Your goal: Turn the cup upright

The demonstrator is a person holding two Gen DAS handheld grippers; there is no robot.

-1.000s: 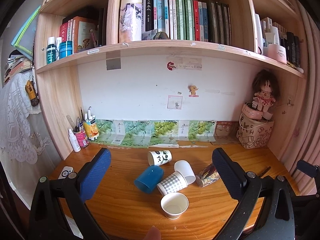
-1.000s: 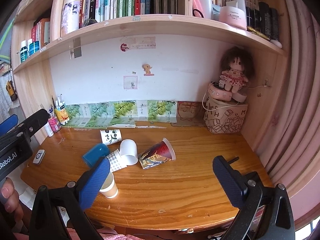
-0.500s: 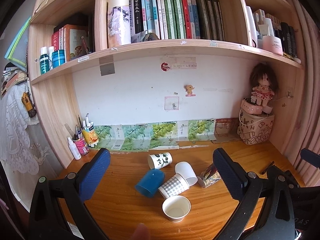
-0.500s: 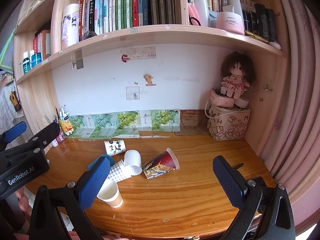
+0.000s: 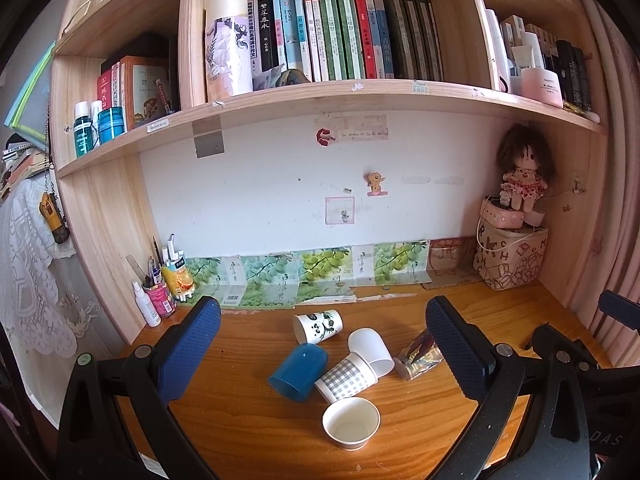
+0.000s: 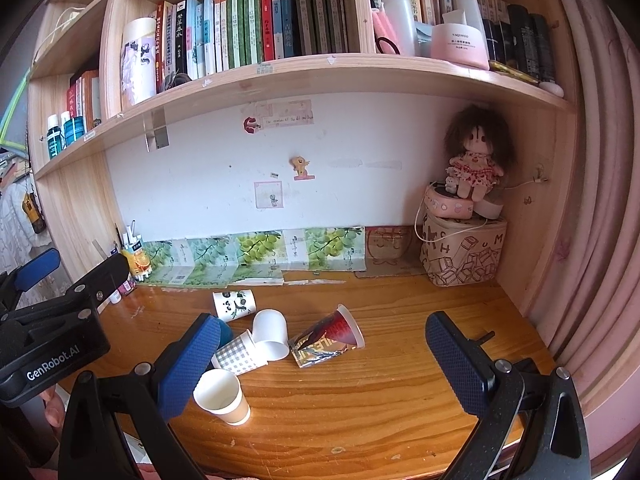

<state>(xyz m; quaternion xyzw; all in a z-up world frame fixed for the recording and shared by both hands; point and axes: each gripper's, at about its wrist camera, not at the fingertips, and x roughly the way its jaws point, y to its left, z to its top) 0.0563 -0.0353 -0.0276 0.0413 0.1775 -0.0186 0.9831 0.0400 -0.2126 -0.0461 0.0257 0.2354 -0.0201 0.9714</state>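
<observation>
Cups on the desk (image 5: 248, 432), has any of them moved? asks Tom.

No, says Ada. Only the claws have moved. Both have pulled back and up a little, so more of the shelf shows. Every cup lies just where it lay a moment ago.

What are the claws doing? asks Tom.

The left claw (image 5: 320, 320) has its two blue fingers wide apart and holds nothing, says Ada. The right claw (image 6: 322, 324) is the same, wide apart and holding nothing. Neither touches a cup.

How many cups are there? asks Tom.

Six, says Ada. From the left: one blue cup (image 5: 299, 370) on its side, one panda cup (image 5: 318, 325) on its side behind it, and one checked cup (image 5: 346, 376) on its side, touching the blue one. Then one plain paper cup (image 5: 351, 422) standing up at the front. Then one white cup (image 5: 370, 350) tipped over, and one shiny cup (image 5: 416, 358) on its side. So one stands and five are down.

Is the job done? asks Tom.

Maybe for the paper cup, says Ada. She thinks the claws are backing off to pick the next one.
</observation>
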